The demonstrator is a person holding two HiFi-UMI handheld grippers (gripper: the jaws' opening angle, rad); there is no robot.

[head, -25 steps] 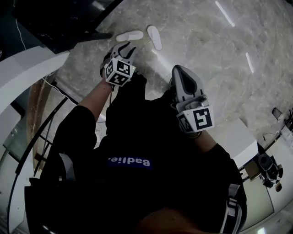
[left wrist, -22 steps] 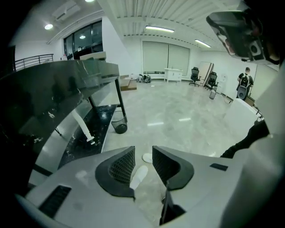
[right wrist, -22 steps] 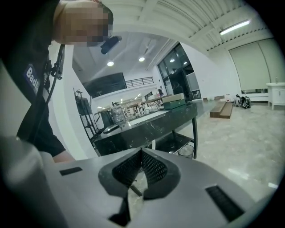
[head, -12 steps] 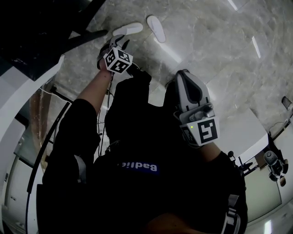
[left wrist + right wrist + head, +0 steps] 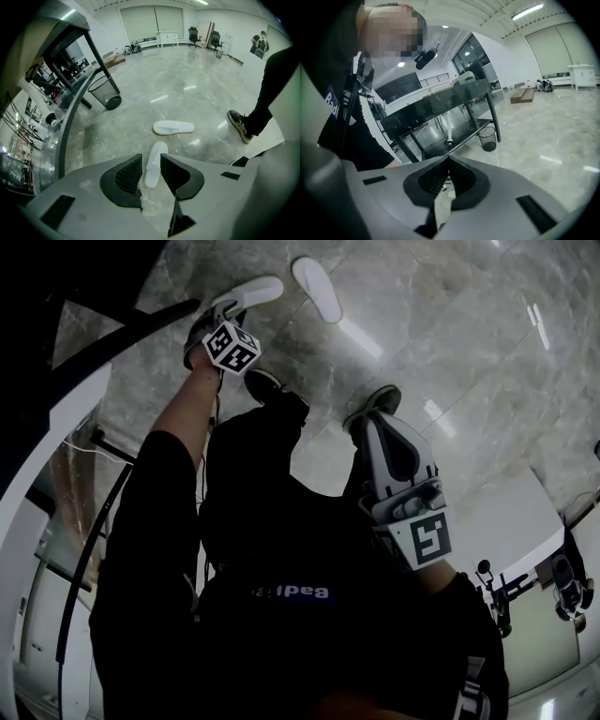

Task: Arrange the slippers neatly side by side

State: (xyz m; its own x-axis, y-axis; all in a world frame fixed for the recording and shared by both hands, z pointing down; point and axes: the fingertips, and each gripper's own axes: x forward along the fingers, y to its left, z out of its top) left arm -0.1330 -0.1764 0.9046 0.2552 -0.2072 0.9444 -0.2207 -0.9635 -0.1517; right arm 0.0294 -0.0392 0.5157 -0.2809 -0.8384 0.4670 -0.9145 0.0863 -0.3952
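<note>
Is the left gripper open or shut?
Open. In the left gripper view, the left gripper has its two jaws standing apart, and a white slipper shows through the gap between them. Whether they touch it, I cannot tell.

2 slippers on the floor, ahead of the person's feet

The near slipper [image 5: 154, 163] lies lengthwise in the gap between the left gripper's [image 5: 151, 155] parted jaws, down on the floor [image 5: 197, 84]. The far slipper [image 5: 173, 127] lies crosswise just beyond its far end, the 2 apart and at an angle to each other. To their right stands the person's shoe [image 5: 239, 125]. Behind and to the left a wastebasket [image 5: 107, 91] sits at the foot of a desk [image 5: 70, 33]. The right gripper [image 5: 448, 159] hangs back beside the person's body, well apart from both slippers.
</note>
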